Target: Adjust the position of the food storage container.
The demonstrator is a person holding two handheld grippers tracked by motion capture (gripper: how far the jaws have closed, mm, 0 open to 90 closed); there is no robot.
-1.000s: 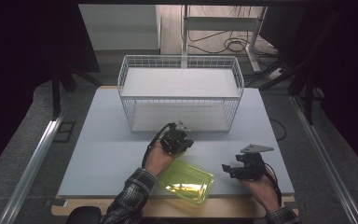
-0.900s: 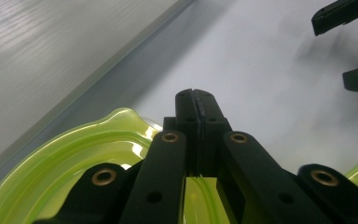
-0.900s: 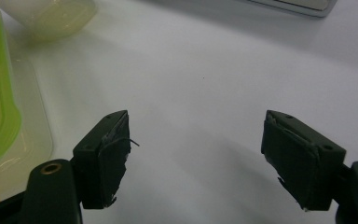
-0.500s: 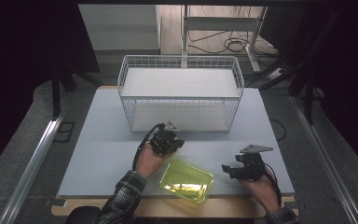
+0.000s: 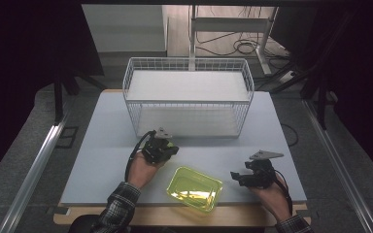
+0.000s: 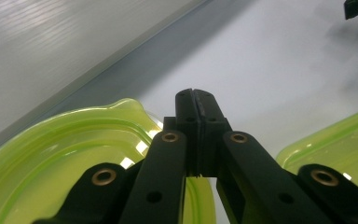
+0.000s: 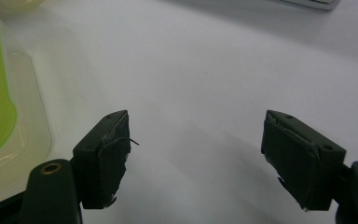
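1. Green translucent plastic marks the thing in hand: a shallow container [image 5: 194, 189] lies on the surface [image 5: 102, 160] near its front edge, between the two hands.
2. The left tongs [image 6: 196, 100] are clenched tight, tip to tip. In the left gripper view a green rim [image 6: 74, 154] curves close under them and a second green edge [image 6: 335, 135] shows farther right. Whether the tongs pinch that rim, or merely pass over it, cannot be told.
3. The right tongs [image 7: 196, 121] are released, their pads well apart over bare surface, with the container's edge just off to one side in the right gripper view. They grasp nothing.
4. The white wire basket [image 5: 187, 101] stands behind on the surface, well apart from the container, and nothing green is inside it.
5. Judged from this, the work seems early: the container sits low at the front, no firm hold on it is evident, and any moving of it is not yet done.
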